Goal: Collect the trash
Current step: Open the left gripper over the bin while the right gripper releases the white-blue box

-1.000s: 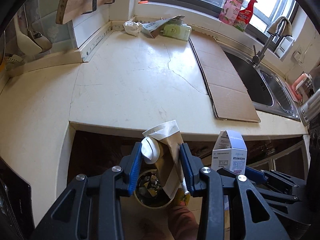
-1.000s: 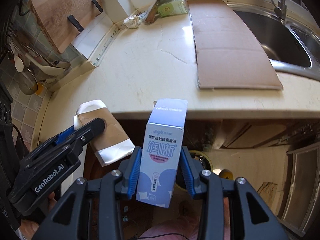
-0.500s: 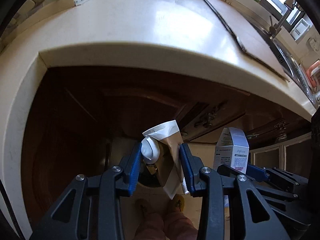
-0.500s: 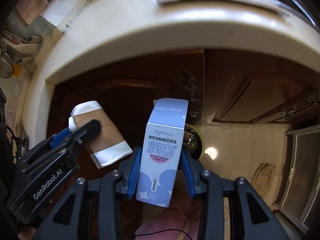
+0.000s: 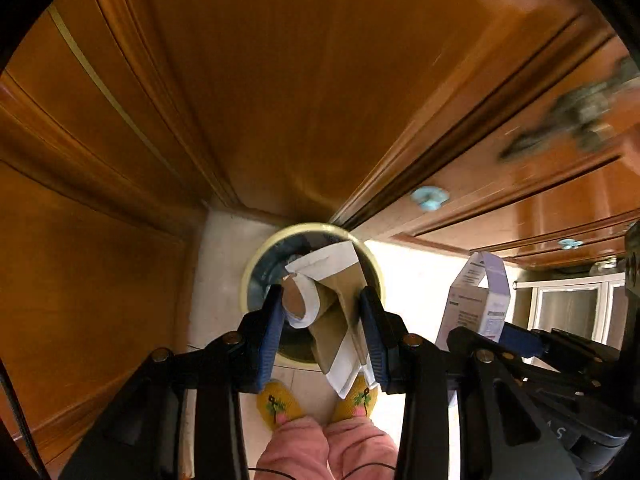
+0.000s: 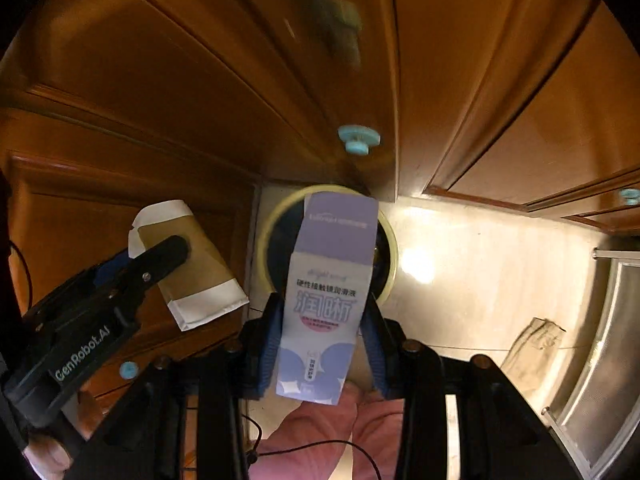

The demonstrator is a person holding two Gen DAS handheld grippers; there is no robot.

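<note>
At the far left stood the warm brown cabinet doors (image 5: pixel 120 160), meeting in a corner with a strip of pale floor at their foot. In that corner sat the trash bin (image 5: pixel 256 264), round, cream-rimmed and open, with dark contents that could not be made out. The left gripper (image 5: pixel 322 320) pointed steeply down over it, its blue pads pressed narrow on a crumpled brown-and-white paper package (image 5: pixel 336 312), whose upper end hung over the bin's mouth in the left wrist view. Below the jaws showed the person's yellow slippers (image 5: pixel 278 404) and pink trouser legs, close to the bin. To the right, the right gripper (image 6: pixel 320 332) held a lilac carton (image 6: pixel 324 292) printed with Chinese characters, clamped upright between its pads by the lower half; from its own camera the carton's top covered much of the bin's opening, so it too seemed to hang above or just before the rim. The step in hand, as I judged it, was the drop: both pieces of trash had been carried to the bin and neither was yet released. The next move would call for bringing each piece squarely over the opening, then parting the jaws, probably one hand at a time, since the two grippers stood near each other and the mouth looked only a little wider than either item. The floppy package might snag on a pad; the stiff carton could tip against the rim. Further right lay bright, glaring floor and a beige rag (image 6: pixel 536 344) beside a metal-framed door.
</note>
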